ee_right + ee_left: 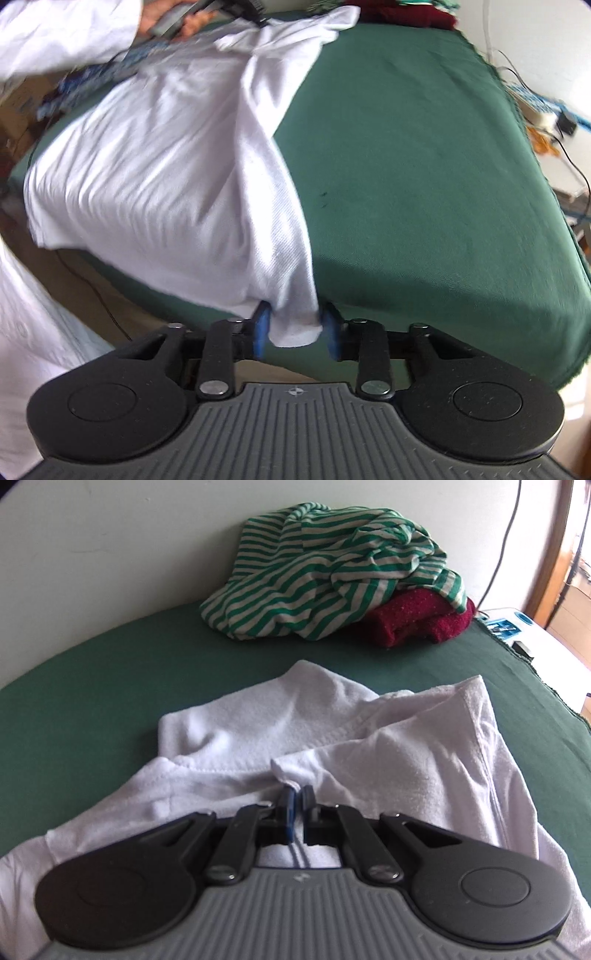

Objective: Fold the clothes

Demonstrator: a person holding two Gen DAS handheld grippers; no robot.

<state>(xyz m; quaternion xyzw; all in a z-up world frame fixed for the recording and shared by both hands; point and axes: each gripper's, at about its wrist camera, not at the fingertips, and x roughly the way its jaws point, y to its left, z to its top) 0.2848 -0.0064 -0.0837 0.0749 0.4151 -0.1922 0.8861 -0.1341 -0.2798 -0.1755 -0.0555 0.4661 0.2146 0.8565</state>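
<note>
A white shirt (258, 720) lies rumpled on the green-covered bed (92, 686). My left gripper (297, 794) is shut on a fold of its edge, with the cloth bunched at the blue pads. In the right wrist view the same white shirt (166, 166) stretches from the bed's (424, 166) left edge toward me. Its near corner hangs between the blue pads of my right gripper (295, 325). Those jaws stand a little apart around the corner, and the cloth there looks unsqueezed. A hand (173, 18) holds the left gripper at the shirt's far end.
A green-and-white striped garment (314, 572) is piled against the wall at the back, partly over a dark red knit (417, 620). A power strip (506, 627) and cables (546, 122) sit beyond the bed's right edge. A white sleeve (55, 29) crosses the upper left.
</note>
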